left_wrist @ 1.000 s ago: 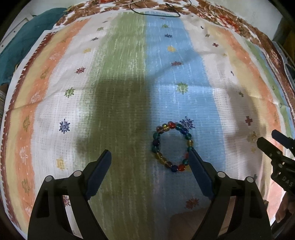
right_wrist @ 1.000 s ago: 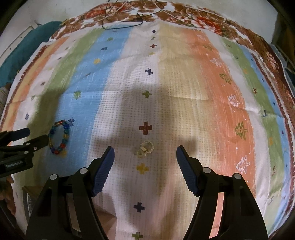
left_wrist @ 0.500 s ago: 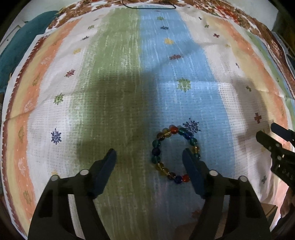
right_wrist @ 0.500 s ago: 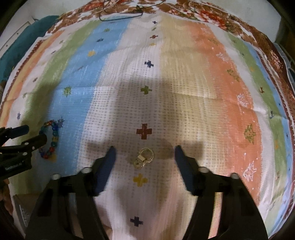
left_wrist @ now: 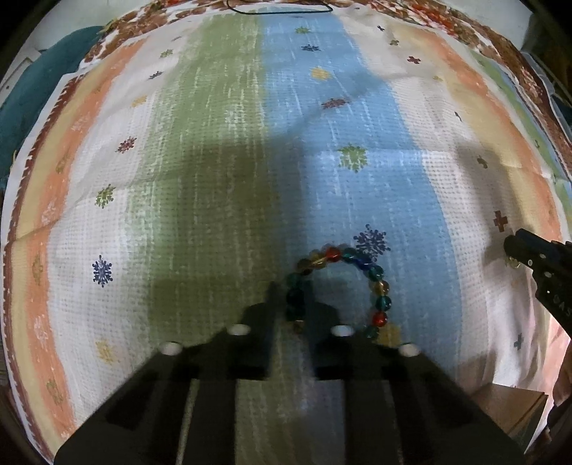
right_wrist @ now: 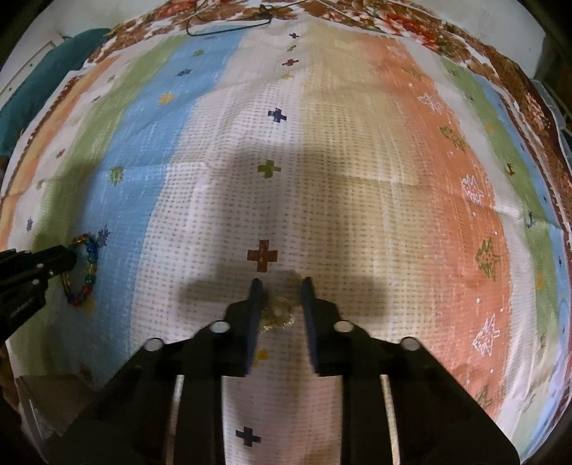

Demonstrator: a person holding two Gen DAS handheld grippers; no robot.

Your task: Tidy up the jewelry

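A bracelet of coloured glass beads point(left_wrist: 375, 275) lies on the blue stripe of the striped cloth point(left_wrist: 214, 179). My left gripper point(left_wrist: 295, 304) points steeply down and is shut on the bracelet's left side, with dark green beads pinched between its pads. The right wrist view shows this grip from the side, with the left gripper point(right_wrist: 53, 261) against the bracelet point(right_wrist: 89, 272). A small gold ring point(right_wrist: 280, 311) rests on the white stripe. My right gripper point(right_wrist: 280, 286) straddles it, its jaws closing, with a narrow gap still showing beside the ring. The right gripper point(left_wrist: 536, 257) also shows at the right edge of the left wrist view.
A thin black cord point(right_wrist: 228, 27) lies on the cloth's far brown border. A teal fabric point(left_wrist: 32, 89) bunches beyond the left edge. A cardboard box point(left_wrist: 511, 411) sits at the near edge, between the two hands.
Both pairs of jaws have drawn in from wide open. The left has clamped the bracelet's left side. The right has sunk slightly and narrowed around the ring.
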